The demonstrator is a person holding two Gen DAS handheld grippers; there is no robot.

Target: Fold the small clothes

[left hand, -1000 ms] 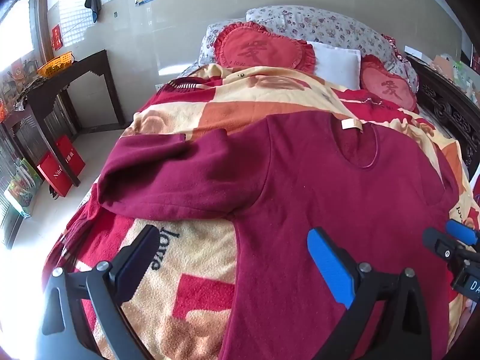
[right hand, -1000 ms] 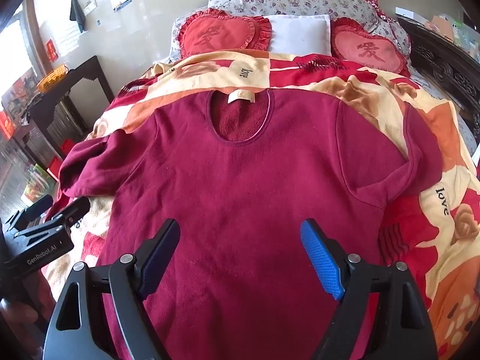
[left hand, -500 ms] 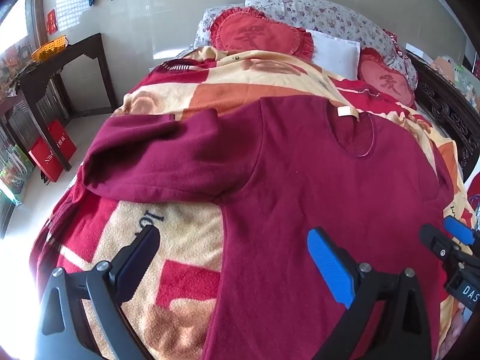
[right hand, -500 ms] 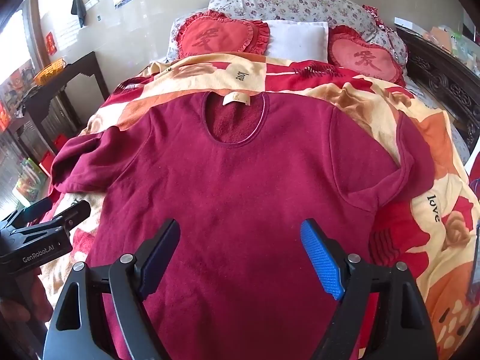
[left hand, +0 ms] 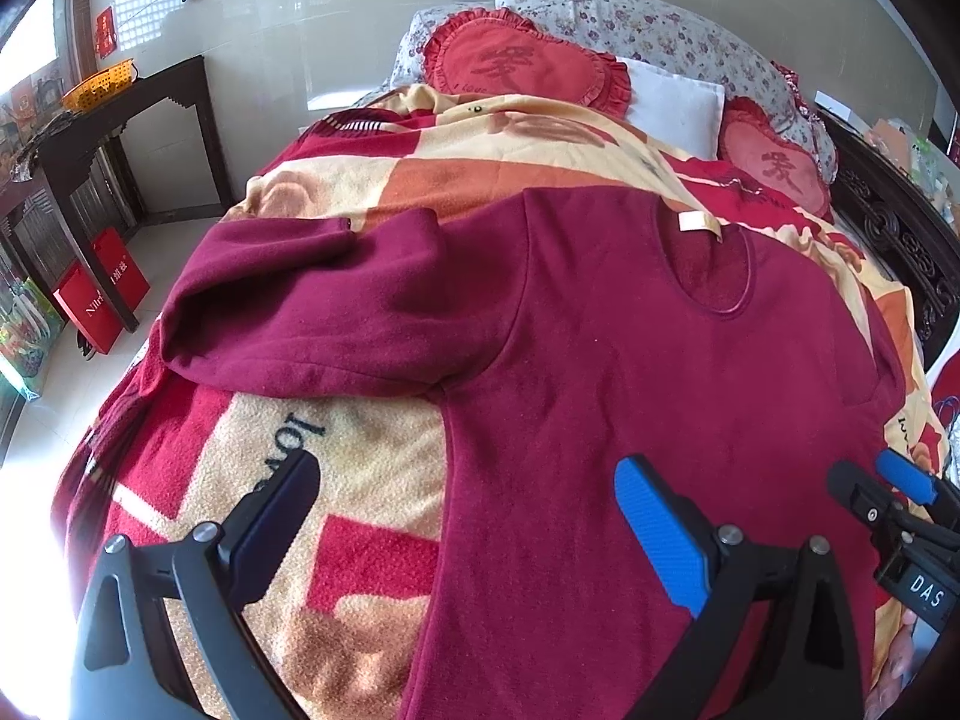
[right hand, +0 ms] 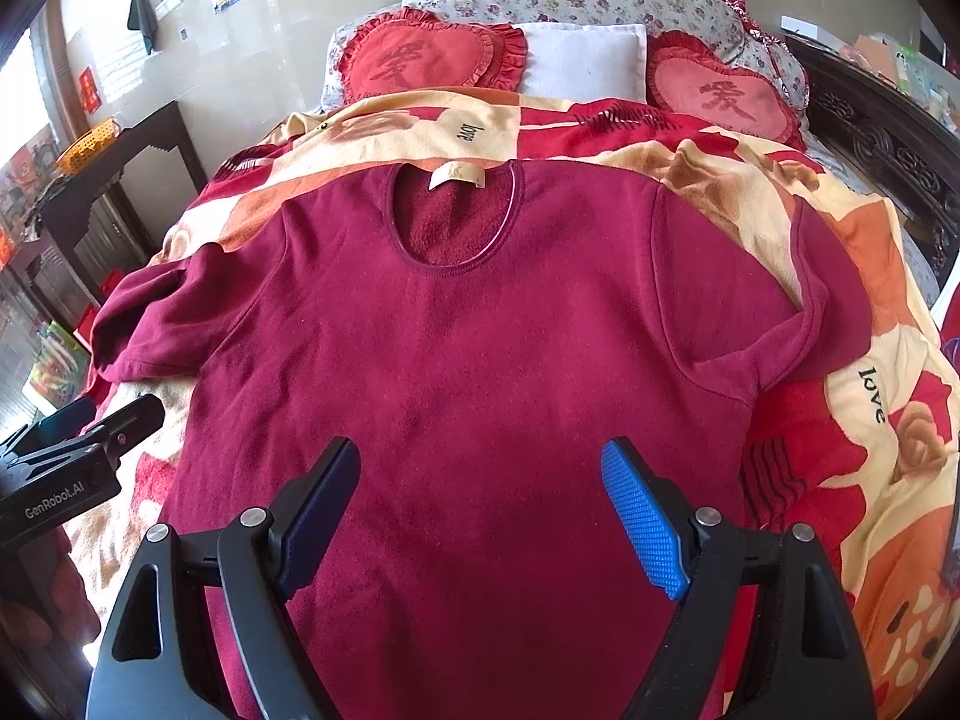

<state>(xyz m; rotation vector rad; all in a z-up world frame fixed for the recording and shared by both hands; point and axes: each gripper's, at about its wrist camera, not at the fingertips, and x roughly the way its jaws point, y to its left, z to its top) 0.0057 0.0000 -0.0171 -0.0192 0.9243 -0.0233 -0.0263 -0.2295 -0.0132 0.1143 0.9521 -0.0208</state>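
Note:
A dark red long-sleeved top point(right hand: 480, 330) lies flat, neck away from me, on a red and cream blanket point(right hand: 870, 396). It also shows in the left wrist view point(left hand: 630, 372), its left sleeve point(left hand: 312, 312) bent back over itself, its right sleeve point(right hand: 834, 300) folded near the bed's right side. My left gripper point(left hand: 468, 516) is open and empty above the top's lower left edge. My right gripper point(right hand: 480, 498) is open and empty above the top's lower middle. Each gripper shows at the edge of the other's view.
Two red heart cushions point(right hand: 420, 54) and pillows point(right hand: 582, 48) lie at the head of the bed. A dark side table point(left hand: 120, 102) with an orange basket stands on the left, red bags point(left hand: 102, 294) below it. A carved dark bed frame point(right hand: 888, 138) runs along the right.
Both grippers have moved forward and lower over the top, so it looks larger. Both stay open and empty. The top has not moved.

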